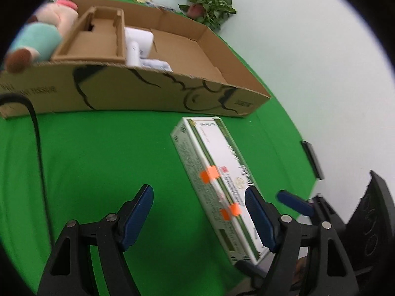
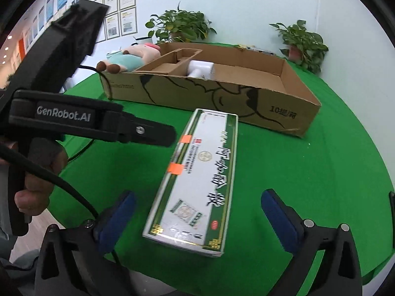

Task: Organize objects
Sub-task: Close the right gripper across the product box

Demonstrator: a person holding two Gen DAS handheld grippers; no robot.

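The right gripper [image 2: 197, 224], black-framed with blue pads, hangs wide apart and holds nothing; the near short end of the long white-and-green printed carton [image 2: 195, 180] lies between its two fingers, not touched by either. The carton's long axis runs almost straight away from this gripper toward the shallow brown cardboard tray [image 2: 303, 108], so a grasp across the narrow width looks the natural next move. The left gripper [image 1: 197, 222] is likewise wide and empty, but the carton [image 1: 217, 172] lies off to its right, by the right pad [image 1: 259, 219], so the right hand seems better placed. Beyond the carton's far end the tray sits on the green cloth [image 2: 296, 172]; inside it are a white object [image 2: 200, 67] and a pink-and-teal plush toy [image 2: 130, 58] at its left end
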